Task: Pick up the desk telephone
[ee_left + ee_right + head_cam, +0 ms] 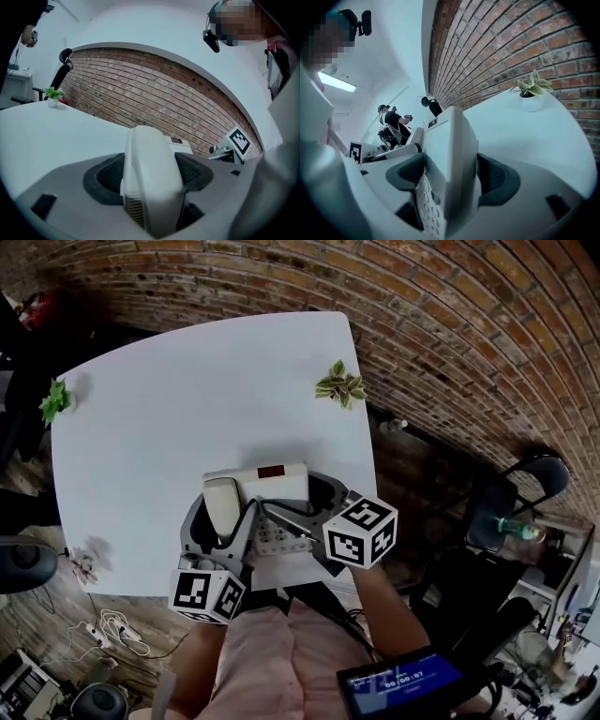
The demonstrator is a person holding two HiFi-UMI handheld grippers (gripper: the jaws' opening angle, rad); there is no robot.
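Head view showed the desk telephone (274,482) at the worktop's (187,399) six o'clock edge. The left gripper (151,176) had its fingers clamped on the handset (222,505); the right gripper (451,178), fingers wide, clamped the base (447,150). Grasp looked set; next, lift both together.

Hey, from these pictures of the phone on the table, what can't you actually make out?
Right gripper: right gripper view doesn't settle whether its pads press the telephone.
Keypad labels: too small in head view, blurred in right gripper view.
Cradle: hidden under the handset, head and left gripper views.
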